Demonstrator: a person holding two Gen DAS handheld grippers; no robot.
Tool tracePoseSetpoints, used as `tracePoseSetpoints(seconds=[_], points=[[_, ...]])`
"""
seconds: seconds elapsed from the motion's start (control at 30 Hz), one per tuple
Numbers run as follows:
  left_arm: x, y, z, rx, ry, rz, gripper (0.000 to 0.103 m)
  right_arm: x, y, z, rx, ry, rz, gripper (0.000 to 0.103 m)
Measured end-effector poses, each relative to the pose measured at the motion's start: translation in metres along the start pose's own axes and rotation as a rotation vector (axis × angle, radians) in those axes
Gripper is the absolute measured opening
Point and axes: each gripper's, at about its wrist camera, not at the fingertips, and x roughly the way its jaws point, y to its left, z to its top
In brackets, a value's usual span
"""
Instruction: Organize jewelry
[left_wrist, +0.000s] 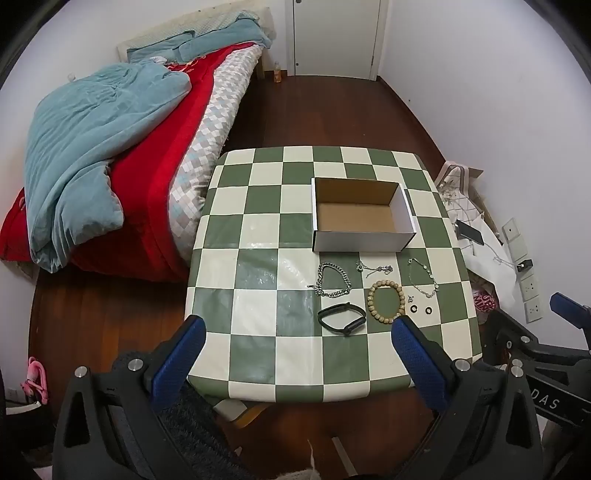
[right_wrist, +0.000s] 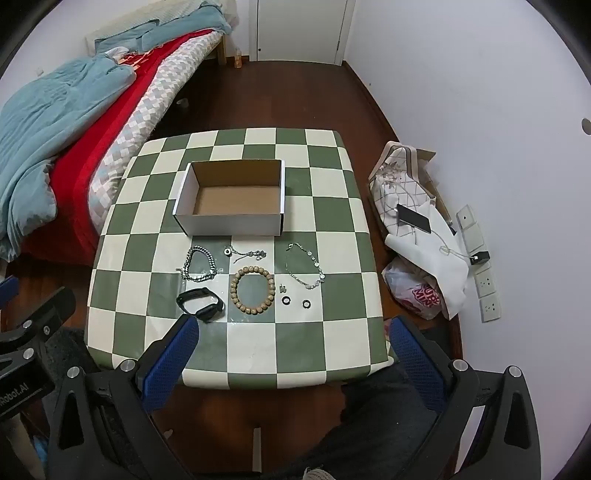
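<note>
An empty white cardboard box (left_wrist: 364, 242) (right_wrist: 229, 223) stands on the green-and-cream checkered table (left_wrist: 258, 258) (right_wrist: 325, 332). In front of it lie a thick silver chain bracelet (left_wrist: 332, 279) (right_wrist: 199, 264), a small silver chain with a ring (left_wrist: 373, 268) (right_wrist: 245, 254), a thin silver bracelet (left_wrist: 423, 277) (right_wrist: 304, 266), a wooden bead bracelet (left_wrist: 386, 302) (right_wrist: 253, 290), a black wristband (left_wrist: 341, 318) (right_wrist: 201, 304) and two small black rings (left_wrist: 421, 308) (right_wrist: 295, 301). My left gripper (left_wrist: 297, 332) and right gripper (right_wrist: 291, 332) are both open and empty, held above the table's near edge.
A bed with a blue quilt (left_wrist: 92, 147) and red cover stands left of the table. Bags with a phone (right_wrist: 413, 218) lie on the floor to the right, by wall sockets (right_wrist: 487, 280). A closed door (left_wrist: 336, 37) is at the back.
</note>
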Motion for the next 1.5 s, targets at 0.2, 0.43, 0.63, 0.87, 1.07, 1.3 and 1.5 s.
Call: tracePoseSetpoints(seconds=[0.2, 0.43, 0.63, 0.87, 1.07, 1.3, 1.5], points=[[-0.001, 0.000, 0.000, 0.002, -0.007, 0.003, 0.103, -0.005, -0.001, 0.001, 0.002, 0.000, -0.001, 0.103], [-0.005, -0.003, 0.001, 0.003, -0.005, 0.001, 0.103, -0.013, 0.001, 0.009, 0.002, -0.007, -0.002, 0.103], [-0.010, -0.006, 0.002, 0.006, -0.006, 0.000, 0.103, -0.014, -0.003, 0.003, 0.008, -0.011, 0.001, 0.103], [-0.011, -0.006, 0.000, 0.006, -0.008, -0.004, 0.103, -0.021, -0.007, 0.004, 0.009, -0.022, -0.001, 0.103], [-0.014, -0.008, 0.001, 0.015, -0.010, 0.000, 0.103, -0.024, -0.006, 0.003, 0.008, -0.027, -0.004, 0.103], [-0.016, -0.006, 0.001, 0.014, -0.015, -0.001, 0.103, -0.026, -0.003, 0.003, 0.005, -0.031, -0.004, 0.103], [-0.016, -0.004, 0.002, 0.012, -0.015, -0.003, 0.103, -0.027, -0.003, 0.002, 0.005, -0.034, -0.006, 0.103]])
